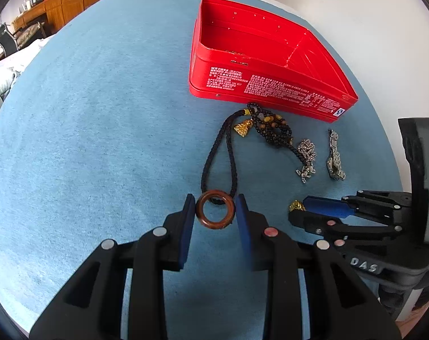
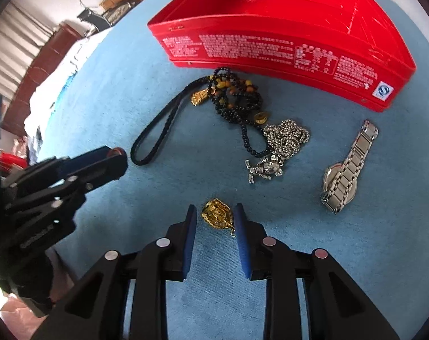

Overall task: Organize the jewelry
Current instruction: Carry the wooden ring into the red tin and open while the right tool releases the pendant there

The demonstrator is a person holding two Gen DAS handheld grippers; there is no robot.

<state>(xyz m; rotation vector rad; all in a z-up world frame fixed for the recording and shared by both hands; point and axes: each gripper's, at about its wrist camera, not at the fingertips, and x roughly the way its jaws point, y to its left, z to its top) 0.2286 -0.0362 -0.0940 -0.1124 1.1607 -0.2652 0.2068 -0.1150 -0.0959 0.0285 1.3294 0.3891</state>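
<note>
Left gripper (image 1: 216, 208) is clamped on the brown ring (image 1: 215, 209); both blue pads meet its outer rim, hole facing my camera. The ring sits above the blue cloth (image 1: 87, 130), at the near end of the black braided cord (image 1: 218, 155), which runs away toward the red tin (image 1: 274, 90).

Right gripper (image 2: 215, 217) brackets the gold pendant (image 2: 216, 215). Pads lie close to its edges, but I cannot tell whether they press or just flank it, or whether it rests on the cloth.

Key relation: the open tin lies ahead of both grippers, long side facing me, with beaded necklace (image 2: 234, 99), silver chain (image 2: 282, 141) and watch (image 2: 347, 167) between. The left looks nearer the tin's left end.

Both wrists pitch steeply down, side by side, well apart.
</note>
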